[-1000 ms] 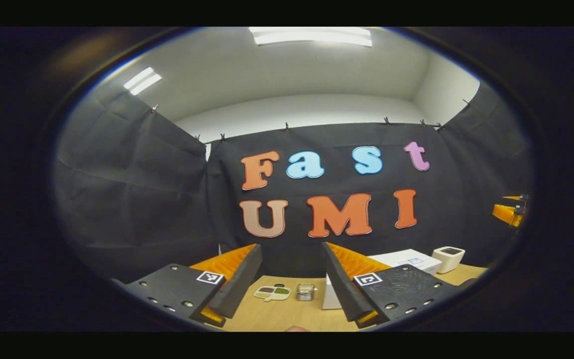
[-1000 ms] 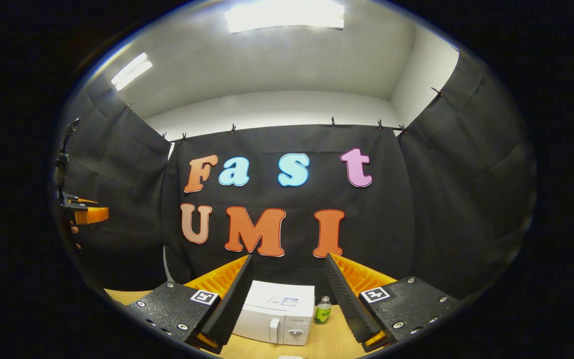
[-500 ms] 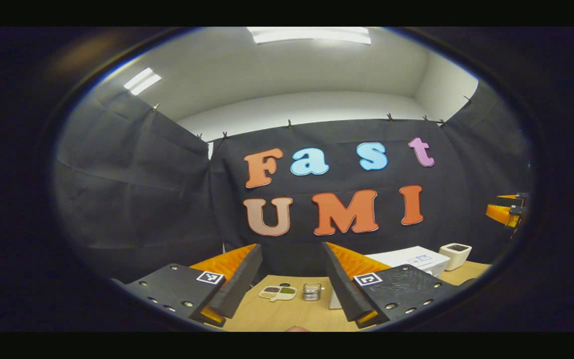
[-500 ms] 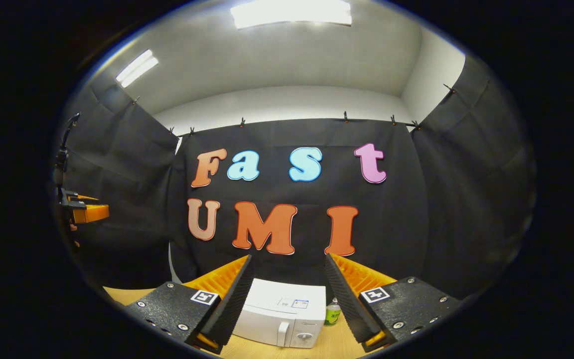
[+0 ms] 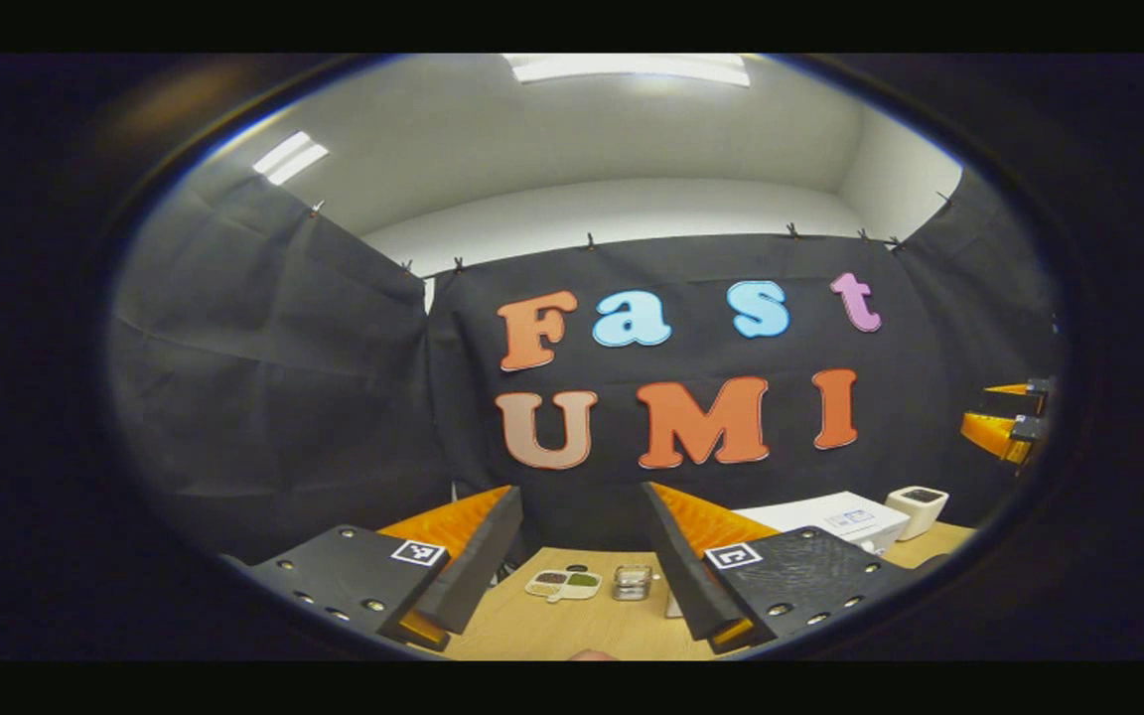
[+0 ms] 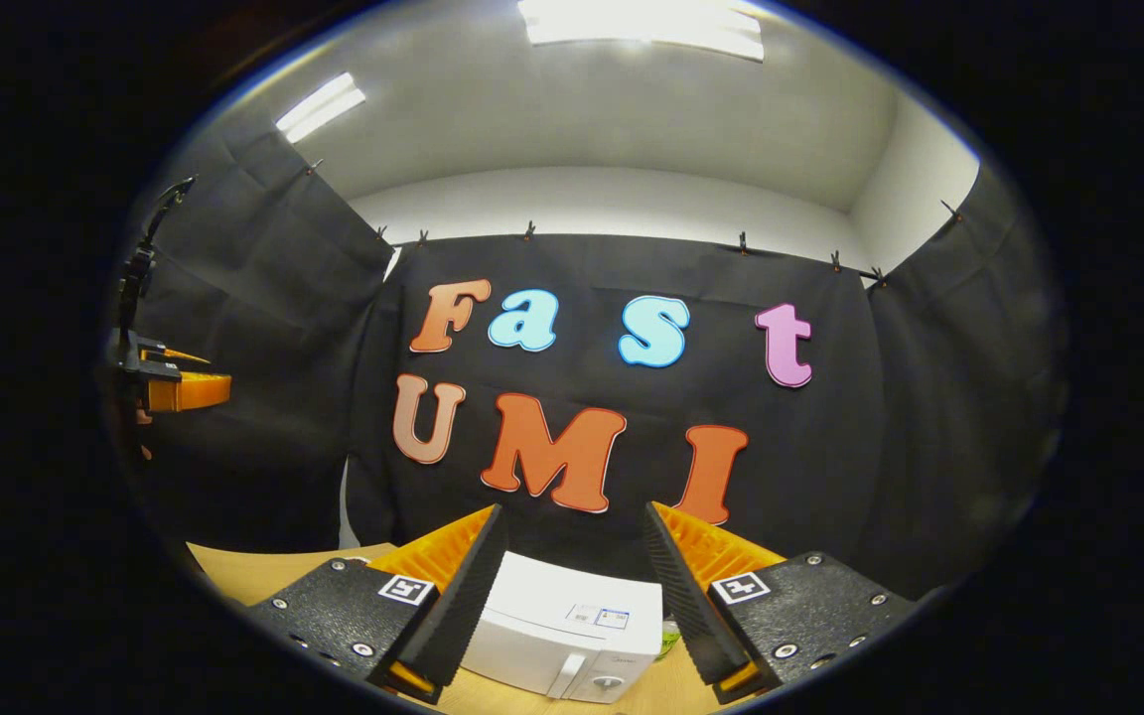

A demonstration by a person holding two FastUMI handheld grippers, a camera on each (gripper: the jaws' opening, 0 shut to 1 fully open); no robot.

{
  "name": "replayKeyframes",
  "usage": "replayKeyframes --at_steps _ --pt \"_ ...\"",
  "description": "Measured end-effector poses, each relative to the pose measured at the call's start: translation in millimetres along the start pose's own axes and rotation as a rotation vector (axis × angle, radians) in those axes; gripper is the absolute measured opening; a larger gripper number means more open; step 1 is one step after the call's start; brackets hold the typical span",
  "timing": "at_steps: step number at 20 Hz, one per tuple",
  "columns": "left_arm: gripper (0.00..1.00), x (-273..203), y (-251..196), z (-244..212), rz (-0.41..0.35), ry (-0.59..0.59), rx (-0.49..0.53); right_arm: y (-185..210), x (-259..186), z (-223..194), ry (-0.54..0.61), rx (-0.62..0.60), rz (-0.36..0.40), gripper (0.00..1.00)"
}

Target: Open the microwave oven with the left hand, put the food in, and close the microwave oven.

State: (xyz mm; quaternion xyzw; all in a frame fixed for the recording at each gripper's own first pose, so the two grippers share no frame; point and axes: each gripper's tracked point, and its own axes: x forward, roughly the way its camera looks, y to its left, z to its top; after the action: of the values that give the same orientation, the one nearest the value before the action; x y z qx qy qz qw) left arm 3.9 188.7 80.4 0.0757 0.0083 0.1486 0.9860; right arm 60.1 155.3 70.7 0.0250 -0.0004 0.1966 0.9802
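A white microwave oven (image 6: 564, 636) with its door closed stands on the wooden table (image 6: 254, 568), seen between my right gripper's fingers. In the left gripper view the microwave oven (image 5: 835, 516) sits at the right, partly behind my finger. A small divided plate of food (image 5: 562, 583) lies on the table ahead of my left gripper (image 5: 580, 536), which is open and empty, held high. My right gripper (image 6: 572, 556) is open and empty too, above the microwave. The other gripper (image 5: 1004, 427) shows far right in the left gripper view, and the other gripper (image 6: 170, 382) far left in the right gripper view.
A small glass jar (image 5: 632, 582) stands beside the food plate. A white cube-shaped container (image 5: 916, 509) sits right of the microwave. A green bottle (image 6: 669, 639) peeks out behind my right finger. Black cloth walls close in the booth on three sides.
Both views have drifted: the scene slides rightward in each. The right gripper view also tilts, and the microwave sinks lower between its fingers. Both grippers stay open.
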Motion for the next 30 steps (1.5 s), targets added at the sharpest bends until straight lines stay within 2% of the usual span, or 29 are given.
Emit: replayKeyframes --at_steps 4,7,9,11,13,20,21,22,23,24,28,30 --pt "0.81 8.6 -15.0 -1.1 -0.046 0.02 -0.028 -22.6 -2.6 16.2 -0.013 -0.015 -0.039 0.86" --pt "0.79 8.9 -31.5 -1.8 -0.08 0.023 0.003 -30.9 -9.8 19.8 -0.023 -0.015 -0.051 0.88" --pt "0.81 6.6 -48.2 -3.7 -0.103 0.029 0.02 -35.6 -11.7 17.1 -0.015 -0.022 -0.057 0.9" --pt "0.8 4.4 -59.4 -0.9 -0.109 0.023 0.037 -38.6 -14.9 16.8 -0.014 -0.02 -0.059 0.94" --pt "0.86 1.4 -69.1 -0.5 -0.109 0.017 0.041 -42.6 -16.4 13.3 -0.012 -0.006 -0.057 0.94" --pt "0.86 -12.3 -86.2 -1.7 -0.121 -0.007 0.014 -48.5 -26.4 -0.7 -0.004 0.015 -0.039 0.94" --pt "0.89 -13.9 -88.4 -2.3 -0.121 -0.013 0.012 -49.4 -26.6 -3.8 0.0 0.016 -0.036 0.95" --pt "0.86 -14.8 -92.0 -3.6 -0.121 -0.015 0.007 -49.8 -28.0 -7.2 0.001 0.021 -0.031 0.95" --pt "0.89 -16.1 -96.3 -6.8 -0.12 -0.018 -0.001 -48.9 -30.2 -10.4 0.005 0.027 -0.025 0.95" --pt "0.86 -17.6 -101.5 -10.4 -0.122 -0.018 -0.005 -48.0 -31.8 -15.4 0.008 0.034 -0.017 0.95" --pt "0.87 -17.1 -117.5 -21.1 -0.103 -0.017 0.003 -53.4 -36.3 -35.7 0.028 0.034 0.007 0.95" --pt "0.89 -17.3 -128.1 -26.1 -0.122 -0.01 -0.006 -57.5 -37.5 -42.1 0.035 0.041 0.006 0.95"
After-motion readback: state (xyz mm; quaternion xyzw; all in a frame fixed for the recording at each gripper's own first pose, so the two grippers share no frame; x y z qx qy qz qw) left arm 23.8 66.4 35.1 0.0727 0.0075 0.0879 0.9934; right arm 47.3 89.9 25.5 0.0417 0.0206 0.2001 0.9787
